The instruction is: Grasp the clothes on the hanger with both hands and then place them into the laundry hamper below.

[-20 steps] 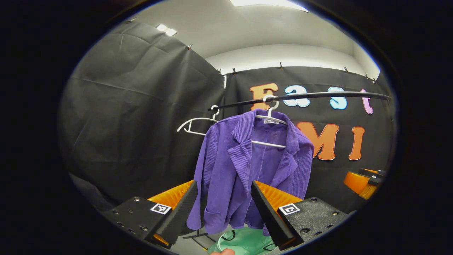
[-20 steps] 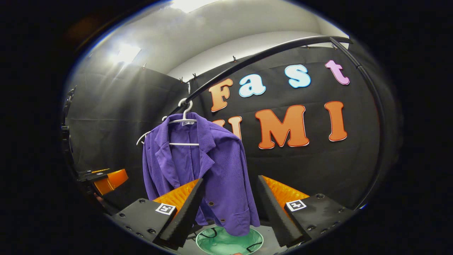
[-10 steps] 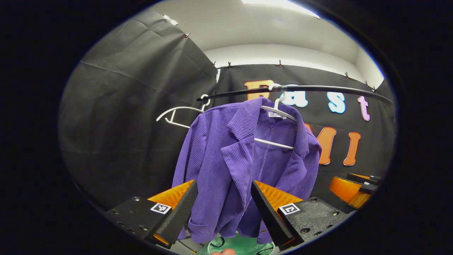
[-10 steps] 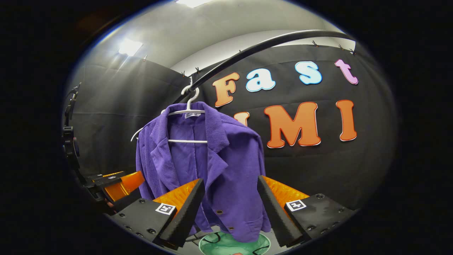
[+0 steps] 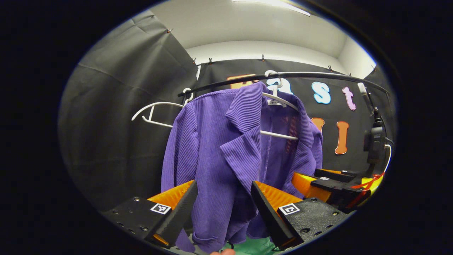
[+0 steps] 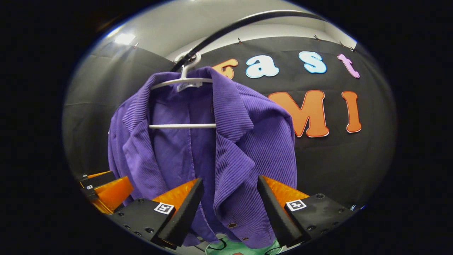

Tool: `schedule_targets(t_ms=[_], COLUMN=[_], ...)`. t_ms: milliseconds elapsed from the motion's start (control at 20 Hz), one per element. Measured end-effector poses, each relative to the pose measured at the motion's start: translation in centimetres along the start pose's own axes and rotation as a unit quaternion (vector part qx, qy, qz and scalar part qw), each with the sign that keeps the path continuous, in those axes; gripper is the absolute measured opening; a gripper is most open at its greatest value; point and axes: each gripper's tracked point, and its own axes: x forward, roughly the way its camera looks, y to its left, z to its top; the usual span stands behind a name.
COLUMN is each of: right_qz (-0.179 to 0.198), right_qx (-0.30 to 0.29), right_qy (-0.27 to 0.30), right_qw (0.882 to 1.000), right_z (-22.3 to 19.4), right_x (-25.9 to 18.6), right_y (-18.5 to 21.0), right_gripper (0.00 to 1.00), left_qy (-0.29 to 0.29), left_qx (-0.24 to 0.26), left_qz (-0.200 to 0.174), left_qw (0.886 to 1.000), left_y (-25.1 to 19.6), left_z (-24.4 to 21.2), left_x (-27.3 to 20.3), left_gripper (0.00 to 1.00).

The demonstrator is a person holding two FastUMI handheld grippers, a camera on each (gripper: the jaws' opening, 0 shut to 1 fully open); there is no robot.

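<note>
Against 1 second ago, both grippers have closed in on the purple jacket (image 6: pixel 226 141), which hangs on a white hanger (image 6: pixel 182 79) from the black rail (image 5: pixel 318 76). Left gripper (image 5: pixel 223 209) and right gripper (image 6: pixel 230 207) stand open, gripping nothing. The green hamper (image 6: pixel 244 248), at 6 o'clock, is mostly hidden by the hem.

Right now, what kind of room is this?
Probably a test booth set up like a laundry corner: black cloth walls, a purple jacket on a white hanger on a rail, and a green hamper below.
</note>
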Motion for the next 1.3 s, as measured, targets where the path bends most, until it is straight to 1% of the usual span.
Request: schedule_targets(t_ms=[50, 100, 150, 200, 250, 350, 400, 450, 500, 550, 600, 750, 800, 850, 900, 950, 1000, 1050, 1100, 1150, 1200, 1250, 1300], right_qz=[0.002, 0.001, -0.002, -0.005, -0.006, 0.004, 0.009, 0.010, 0.013, 0.017, 0.022, 0.019, 0.020, 0.022, 0.023, 0.024, 0.027, 0.029, 0.034, 0.039, 0.043, 0.045, 0.043], right_qx=[-0.004, -0.011, -0.021, -0.025, -0.020, 0.000, 0.010, 0.017, 0.019, 0.014, 0.005, -0.032, -0.037, -0.039, -0.039, -0.038, -0.038, -0.040, -0.042, -0.045, -0.049, -0.049, -0.050], right_qy=[0.006, 0.007, 0.004, 0.002, 0.003, 0.005, 0.002, -0.006, -0.015, -0.025, -0.039, -0.086, -0.096, -0.107, -0.117, -0.123, -0.127, -0.131, -0.133, -0.132, -0.126, -0.126, -0.130], right_qw=[1.000, 1.000, 1.000, 1.000, 1.000, 1.000, 1.000, 1.000, 1.000, 0.999, 0.999, 0.996, 0.994, 0.993, 0.992, 0.991, 0.991, 0.990, 0.990, 0.989, 0.990, 0.990, 0.989], right_z=[-0.6, -0.8, -0.9, -1.0, -1.1, -1.0, -0.7, -0.3, 0.5, 1.2, 2.0, 4.7, 5.3, 5.9, 6.5, 6.9, 7.2, 7.4, 7.6, 7.7, 7.6, 7.6, 8.0], right_x=[1.0, 2.0, 2.9, 3.4, 3.6, 3.5, 3.2, 2.8, 2.3, 1.8, 1.2, -1.0, -1.8, -2.6, -3.3, -3.9, -4.3, -4.7, -4.8, -4.7, -4.7, -4.9, -5.0], right_y=[-0.1, -0.3, -0.7, -1.3, -1.7, -2.9, -3.6, -4.4, -5.4, -6.1, -6.6, -8.2, -8.4, -8.6, -8.8, -9.1, -9.1, -9.2, -9.1, -9.0, -9.0, -9.0, -9.2], right_gripper=[0.92, 0.92, 0.99, 0.99, 0.92, 0.56, 0.39, 0.21, 0.18, 0.09, 0.08, 0.08, 0.13, 0.08, 0.09, 0.09, 0.13, 0.13, 0.13, 0.08, 0.13, 0.13, 0.09], left_qy=[0.000, 0.000, -0.003, -0.007, -0.010, -0.011, -0.014, -0.018, -0.019, -0.017, -0.016, 0.001, 0.008, 0.009, 0.008, 0.006, 0.004, 0.003, 0.002, -0.001, -0.007, -0.015, -0.021], left_qx=[0.001, 0.002, 0.002, 0.001, 0.000, -0.002, -0.003, -0.005, -0.007, -0.009, -0.013, -0.016, -0.014, -0.014, -0.013, -0.010, -0.003, 0.007, 0.018, 0.024, 0.024, 0.025, 0.028], left_qz=[0.001, 0.004, 0.009, 0.016, 0.025, 0.047, 0.055, 0.061, 0.068, 0.075, 0.083, 0.095, 0.100, 0.103, 0.105, 0.104, 0.101, 0.099, 0.104, 0.112, 0.122, 0.132, 0.142], left_qw=[1.000, 1.000, 1.000, 1.000, 1.000, 0.999, 0.998, 0.998, 0.997, 0.997, 0.996, 0.995, 0.995, 0.995, 0.994, 0.995, 0.995, 0.995, 0.994, 0.993, 0.992, 0.991, 0.989], left_y=[0.0, -0.1, -0.1, -0.2, -0.3, -0.7, -1.1, -1.5, -1.9, -2.3, -2.7, -4.0, -4.3, -4.6, -5.0, -5.3, -5.9, -6.3, -6.4, -6.3, -6.0, -5.6, -5.1], left_z=[0.0, 0.1, 0.2, 0.4, 0.5, 0.6, 0.6, 0.6, 0.5, 0.2, -0.2, -2.4, -3.3, -3.8, -4.4, -5.0, -5.6, -6.1, -6.3, -6.5, -6.3, -6.1, -5.8], left_x=[-0.1, -0.1, -0.3, -0.4, -0.5, -0.7, -0.7, -0.7, -0.5, -0.3, 0.0, 1.2, 1.6, 1.9, 2.4, 2.8, 3.5, 4.2, 4.8, 5.4, 6.0, 6.1, 6.1], left_gripper=[0.92, 0.95, 0.92, 0.95, 0.92, 0.92, 0.95, 0.92, 0.92, 0.95, 0.92, 0.92, 0.94, 0.95, 0.92, 0.92, 0.92, 0.92, 0.92, 0.96, 0.92, 0.99, 0.92])
